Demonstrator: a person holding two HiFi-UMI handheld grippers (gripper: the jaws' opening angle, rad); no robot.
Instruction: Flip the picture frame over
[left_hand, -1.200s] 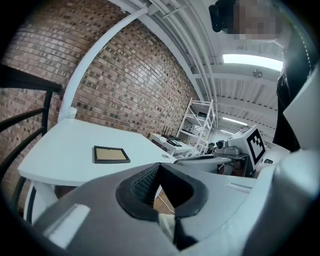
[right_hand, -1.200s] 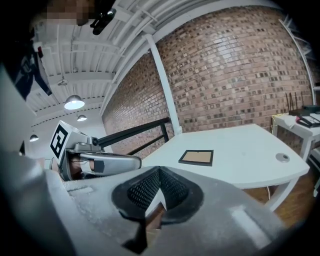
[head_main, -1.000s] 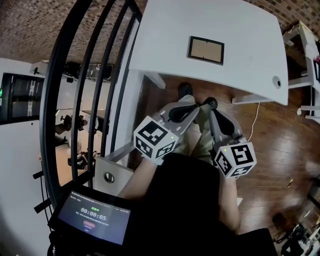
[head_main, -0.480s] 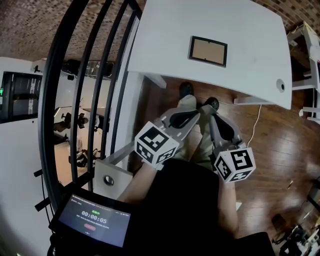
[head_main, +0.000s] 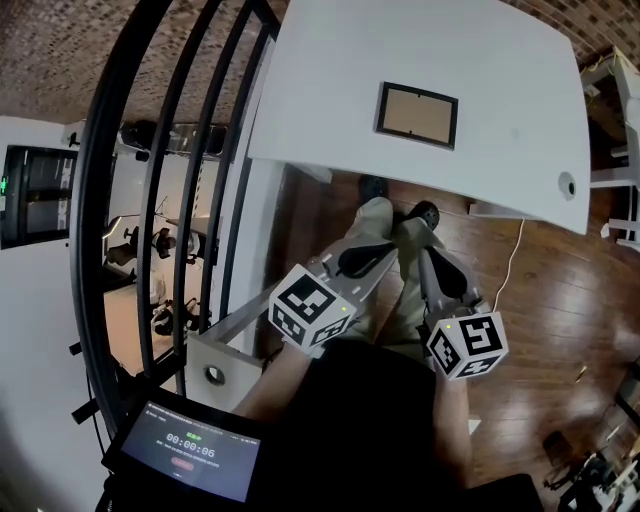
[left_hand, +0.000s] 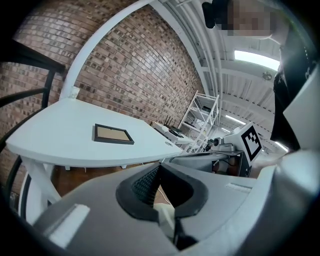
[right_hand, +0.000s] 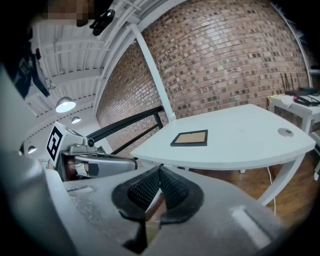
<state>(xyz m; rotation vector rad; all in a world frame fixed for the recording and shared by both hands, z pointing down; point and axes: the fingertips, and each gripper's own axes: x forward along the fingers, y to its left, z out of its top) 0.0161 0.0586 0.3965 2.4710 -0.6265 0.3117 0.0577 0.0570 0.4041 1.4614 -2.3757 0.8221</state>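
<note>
Head view, item record: one picture frame (head_main: 417, 113), black border round a tan panel, lay flat on the white table (head_main: 500, 60), toward the table's near edge and well apart from both near corners; whether the tan face was front or backing could not be told. A round grommet (head_main: 568, 185) sat at the table's near right corner. Left gripper (head_main: 393, 235) and right gripper (head_main: 422, 245) hung side by side over the wooden floor (head_main: 560, 290), below the table's near edge and well short of the frame. The left gripper view showed the left gripper (left_hand: 158, 166) with its ribbed pads pressed together on nothing. The right gripper view showed the same of the right gripper (right_hand: 160, 171), with the frame (right_hand: 190, 138) far ahead on the table. Changes noted: against the head view of a second earlier, both marker cubes sat lower and further from the table's near edge, the jaws stayed closed, and the frame kept its place and flat lie. Assessment: the flip was not yet begun. The hands were sinking rather than reaching, so an approach to a frame edge with at least one pair of jaws parted appeared wholly outstanding.
</note>
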